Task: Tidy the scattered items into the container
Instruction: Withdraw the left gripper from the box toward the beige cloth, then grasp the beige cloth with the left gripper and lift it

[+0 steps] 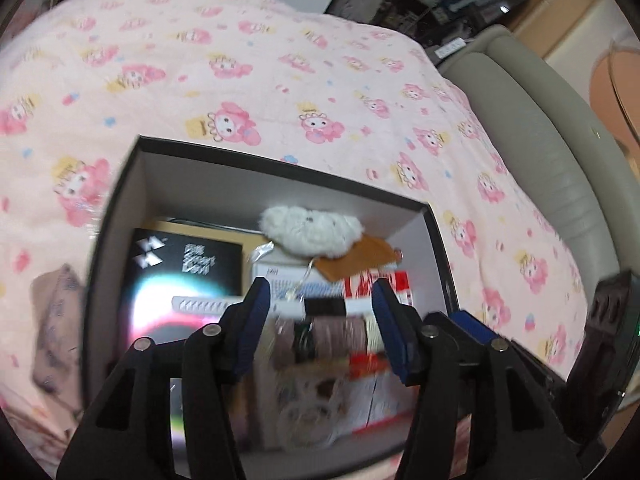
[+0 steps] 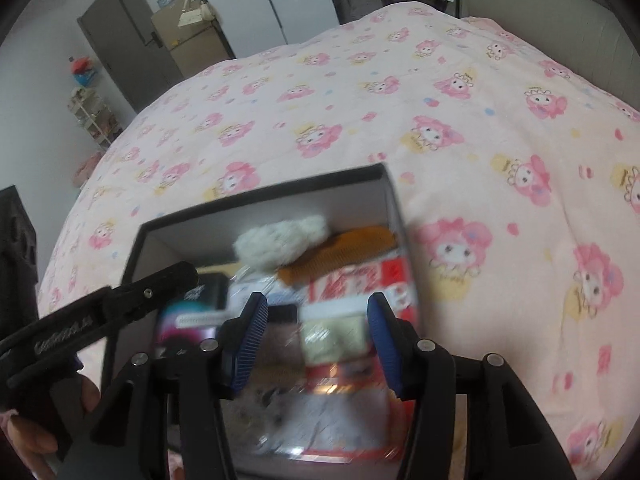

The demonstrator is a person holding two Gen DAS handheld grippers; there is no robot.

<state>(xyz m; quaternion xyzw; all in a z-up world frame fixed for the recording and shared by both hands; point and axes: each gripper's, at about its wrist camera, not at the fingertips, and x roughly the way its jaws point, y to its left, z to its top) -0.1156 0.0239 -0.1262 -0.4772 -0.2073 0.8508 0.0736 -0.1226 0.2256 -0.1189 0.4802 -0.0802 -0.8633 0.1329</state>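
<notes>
A black-rimmed box with white inner walls lies on the pink cartoon-print bedspread. In it are a black carton, a white fluffy toy, an orange-brown pouch, a red-and-white pack and blurred brownish items. My left gripper hovers over the box, open, with nothing pressed between its blue pads. The right wrist view shows the same box and toy. My right gripper is open above it. A brownish cloth item lies on the bedspread left of the box.
A finger of the left gripper and the hand holding it sit at the lower left of the right wrist view. A beige padded headboard borders the bed. Beyond the bed stand a dark door, a brown cabinet and a small shelf.
</notes>
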